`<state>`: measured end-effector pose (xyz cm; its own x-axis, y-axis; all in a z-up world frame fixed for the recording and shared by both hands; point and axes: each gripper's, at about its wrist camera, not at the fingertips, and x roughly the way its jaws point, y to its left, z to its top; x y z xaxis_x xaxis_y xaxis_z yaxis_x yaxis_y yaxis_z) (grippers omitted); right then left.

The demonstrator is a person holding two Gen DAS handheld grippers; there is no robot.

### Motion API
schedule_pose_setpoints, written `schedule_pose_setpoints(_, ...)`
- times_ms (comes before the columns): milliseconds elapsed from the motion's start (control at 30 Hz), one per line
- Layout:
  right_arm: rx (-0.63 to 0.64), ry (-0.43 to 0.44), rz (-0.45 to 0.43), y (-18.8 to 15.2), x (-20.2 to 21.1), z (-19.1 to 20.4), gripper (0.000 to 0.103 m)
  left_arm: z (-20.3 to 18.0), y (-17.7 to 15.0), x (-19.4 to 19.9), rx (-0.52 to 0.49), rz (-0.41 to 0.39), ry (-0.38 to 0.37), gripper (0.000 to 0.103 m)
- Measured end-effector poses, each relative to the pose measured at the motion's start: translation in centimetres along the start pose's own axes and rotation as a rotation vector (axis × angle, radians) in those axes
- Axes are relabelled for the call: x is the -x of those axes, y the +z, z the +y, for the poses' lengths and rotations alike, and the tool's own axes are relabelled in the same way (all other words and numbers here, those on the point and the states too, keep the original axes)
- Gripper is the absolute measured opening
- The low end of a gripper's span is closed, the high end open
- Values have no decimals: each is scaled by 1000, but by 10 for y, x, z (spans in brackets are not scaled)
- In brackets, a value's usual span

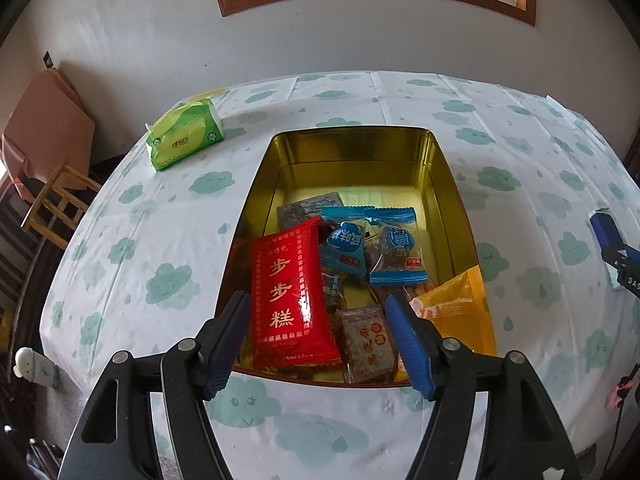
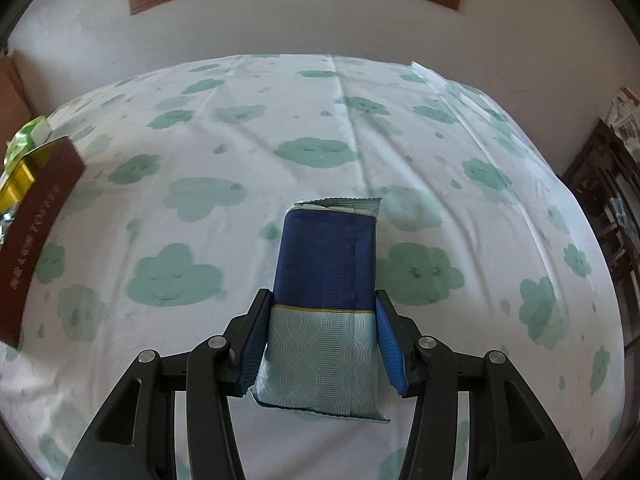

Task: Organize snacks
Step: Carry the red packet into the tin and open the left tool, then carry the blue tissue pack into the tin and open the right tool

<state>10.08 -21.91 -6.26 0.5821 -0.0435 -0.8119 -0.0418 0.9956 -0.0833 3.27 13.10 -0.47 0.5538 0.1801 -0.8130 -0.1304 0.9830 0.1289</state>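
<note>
A gold tin box (image 1: 440, 184) stands open on the table and holds a red packet (image 1: 290, 292), blue-wrapped snacks (image 1: 394, 252), an orange packet (image 1: 464, 312) and other small snacks. My left gripper (image 1: 318, 320) is open above the near end of the box, its fingers either side of the red packet. My right gripper (image 2: 320, 320) is shut on a dark blue and light blue packet (image 2: 326, 280), held above the tablecloth. The right gripper with this packet shows at the right edge of the left wrist view (image 1: 608, 236). The box's brown outer wall (image 2: 36, 240) is at the left of the right wrist view.
A green tissue pack (image 1: 186, 134) lies on the cloud-print tablecloth (image 2: 320, 152) at the far left. A wooden chair (image 1: 56, 200) stands left of the table. A wall with a window is behind, and a dark cabinet (image 2: 608, 184) is at right.
</note>
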Motion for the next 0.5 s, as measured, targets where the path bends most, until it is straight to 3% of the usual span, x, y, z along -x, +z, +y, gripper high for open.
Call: schedule_pose_setpoints(500, 46, 245, 6, 15, 39, 107, 51, 30, -11, 13, 86, -20, 13, 72)
